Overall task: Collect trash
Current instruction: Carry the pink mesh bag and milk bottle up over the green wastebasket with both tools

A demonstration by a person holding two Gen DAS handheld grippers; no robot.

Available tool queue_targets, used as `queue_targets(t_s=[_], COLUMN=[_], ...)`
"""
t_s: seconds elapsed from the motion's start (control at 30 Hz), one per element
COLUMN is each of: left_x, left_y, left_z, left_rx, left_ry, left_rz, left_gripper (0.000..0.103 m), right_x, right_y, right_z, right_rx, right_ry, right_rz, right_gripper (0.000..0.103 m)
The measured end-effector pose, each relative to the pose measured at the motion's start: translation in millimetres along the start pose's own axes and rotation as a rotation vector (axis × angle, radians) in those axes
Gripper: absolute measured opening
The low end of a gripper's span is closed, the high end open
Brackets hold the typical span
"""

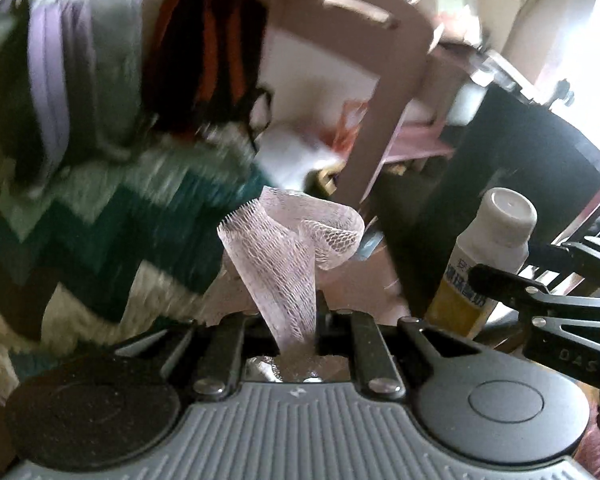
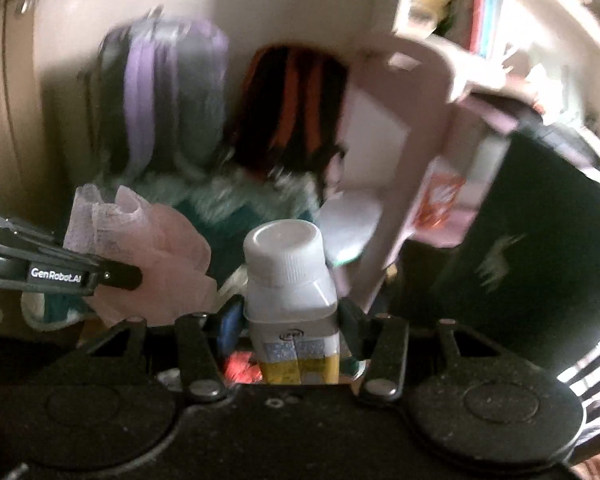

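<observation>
Both hands are loaded here. The left gripper (image 1: 296,320) is clamped down tight on a strip of pink foam net (image 1: 296,248) (the stretchy sleeve stuff fruit comes wrapped in), which sticks up and forward out of the jaws and flops open at the top. The right gripper (image 2: 292,320) is closed around the lower body of a small white bottle (image 2: 290,280) with a white cap and yellow label, standing upright between the fingers with its long axis pointing up and away from the camera. From the left camera the bottle (image 1: 488,256) sits just off to the right with the right gripper (image 1: 500,276) on it, so the two hands are close together, side by side, net on the left and bottle on the right. What the next move hinges on is where the trash goes, and I honestly can't see a bin for sure. There's a big dark boxy thing (image 2: 532,248) ahead and to the right, nearer the right hand, but it's too blurry to say if it's a bin or what's in it. Straight ahead are a zigzag blanket (image 1: 112,248), two backpacks (image 2: 168,92) and a pink chair (image 1: 384,92).
</observation>
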State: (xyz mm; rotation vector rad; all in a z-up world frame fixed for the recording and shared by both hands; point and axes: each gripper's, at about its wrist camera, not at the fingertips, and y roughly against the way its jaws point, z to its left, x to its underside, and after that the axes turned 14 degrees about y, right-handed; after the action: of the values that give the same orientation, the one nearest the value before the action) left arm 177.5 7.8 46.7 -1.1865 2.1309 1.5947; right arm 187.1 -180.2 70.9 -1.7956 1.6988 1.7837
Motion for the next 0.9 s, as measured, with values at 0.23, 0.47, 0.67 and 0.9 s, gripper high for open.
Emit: queue_targets(t_s=[0.23, 0.47, 0.67, 0.9], left_x=[-46.4, -91.5, -116.3, -128.9], left_y=[36.2, 60.2, 48.9, -2.0], left_z=[-79.9, -182.3, -259.1, -321.0], left_rx=[0.094, 0.191, 0.217, 0.256], left_ry=[-0.050, -0.164, -0.263, -0.292], left_rz=[-0.095, -0.147, -0.208, -0.155], left_gripper=[0.013, 0.013, 0.013, 0.014], right_x=[-29.3, -61.0, -52.5, -11.1], right_y=[58.3, 102.8, 106.2, 75.3], right_z=[-59.4, -136.7, -203.9, -264.1], right_rx=[0.125, 0.279, 0.424, 0.430], right_ry=[-0.088, -0.150, -0.215, -0.319], right_rz=[-0.146, -0.252, -0.229, -0.150], right_gripper=[0.049, 0.049, 0.049, 0.049])
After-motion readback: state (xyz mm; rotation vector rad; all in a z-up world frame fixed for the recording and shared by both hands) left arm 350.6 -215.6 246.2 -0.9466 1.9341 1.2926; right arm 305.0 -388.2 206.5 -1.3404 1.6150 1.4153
